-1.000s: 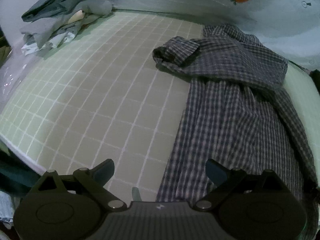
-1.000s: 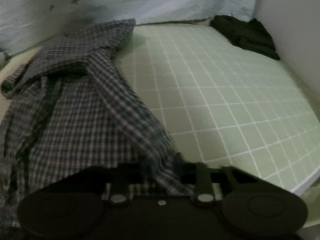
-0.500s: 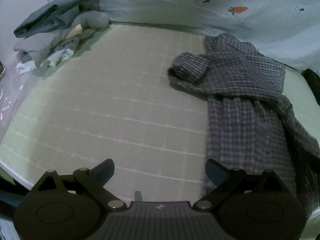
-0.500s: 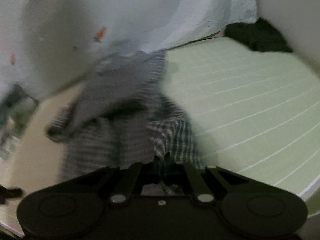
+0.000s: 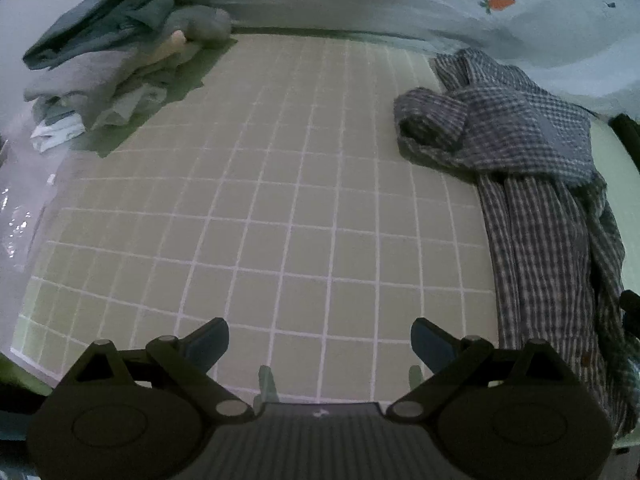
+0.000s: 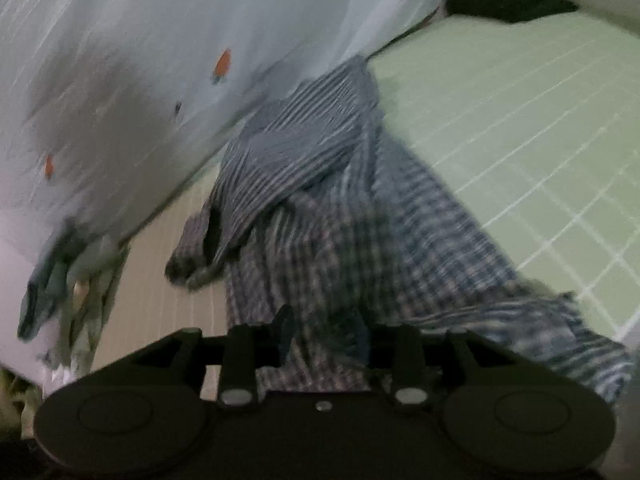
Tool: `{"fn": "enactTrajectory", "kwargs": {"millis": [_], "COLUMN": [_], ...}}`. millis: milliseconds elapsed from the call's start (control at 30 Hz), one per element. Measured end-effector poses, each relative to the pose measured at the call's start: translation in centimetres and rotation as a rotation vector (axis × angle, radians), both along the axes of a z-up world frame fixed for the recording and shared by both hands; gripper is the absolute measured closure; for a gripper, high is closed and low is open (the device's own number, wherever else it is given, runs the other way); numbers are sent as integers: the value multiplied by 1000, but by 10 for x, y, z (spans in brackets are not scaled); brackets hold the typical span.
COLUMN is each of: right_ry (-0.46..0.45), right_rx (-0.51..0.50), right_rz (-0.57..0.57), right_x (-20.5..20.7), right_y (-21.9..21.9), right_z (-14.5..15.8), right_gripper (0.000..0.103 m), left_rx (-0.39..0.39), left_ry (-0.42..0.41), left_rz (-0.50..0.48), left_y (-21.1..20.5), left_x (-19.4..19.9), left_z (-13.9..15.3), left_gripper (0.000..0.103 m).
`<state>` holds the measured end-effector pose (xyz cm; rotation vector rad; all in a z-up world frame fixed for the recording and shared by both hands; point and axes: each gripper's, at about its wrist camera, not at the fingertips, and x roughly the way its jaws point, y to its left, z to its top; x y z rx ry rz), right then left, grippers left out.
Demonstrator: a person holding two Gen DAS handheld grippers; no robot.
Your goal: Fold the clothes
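Observation:
A blue-grey plaid shirt [image 5: 532, 184] lies rumpled on the green grid-patterned bed sheet [image 5: 280, 200], at the right of the left wrist view. Its sleeve is bunched at the far end. My left gripper [image 5: 320, 340] is open and empty, over bare sheet to the left of the shirt. In the right wrist view my right gripper [image 6: 324, 332] is shut on the near hem of the plaid shirt [image 6: 320, 200] and holds it up off the sheet [image 6: 520, 120]. That view is blurred and tilted.
A pile of grey and blue clothes [image 5: 116, 52] sits at the far left corner. A light blue cloth with carrot prints [image 5: 440, 4] hangs along the back. A dark garment [image 6: 508, 0] lies at the far right corner. The bed edge runs near the left gripper.
My right gripper has lifted and swung left with the shirt hem, tilting its view. My left gripper has moved left, off the shirt, over bare sheet.

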<state>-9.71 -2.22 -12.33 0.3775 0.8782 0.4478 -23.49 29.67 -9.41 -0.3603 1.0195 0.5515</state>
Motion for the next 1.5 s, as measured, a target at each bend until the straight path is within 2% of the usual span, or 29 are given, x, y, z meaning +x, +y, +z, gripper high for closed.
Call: {"fn": "enactTrajectory", "kwargs": {"millis": [167, 333, 533, 800, 967, 1133, 1400, 1500], "right_ry": [-12, 25, 31, 13, 23, 0, -45, -43], "right_rx": [-90, -88, -92, -88, -92, -77, -90, -118], "right_rz": [-131, -244, -274, -282, -232, -119, 43, 48], "right_x": [-6, -5, -4, 16, 66, 128, 223, 249], "right_y": [-22, -54, -64, -81, -80, -60, 7, 35], "right_z": [-4, -11, -12, -1, 2, 11, 20, 18], "right_gripper": [68, 67, 65, 52, 49, 46, 44, 43], "left_rx": [-3, -18, -15, -41, -29, -15, -61, -78], "left_ry": [-10, 0, -21, -38, -53, -84, -77, -74], "left_rz": [-51, -100, -118, -60, 17, 101, 105, 106], "left_y": [-4, -13, -20, -24, -19, 1, 52, 71], "left_x": [5, 15, 25, 53, 80, 108, 176, 202], "left_z": [0, -5, -1, 0, 11, 19, 3, -3], "left_gripper": [6, 6, 6, 6, 6, 6, 6, 6]}}
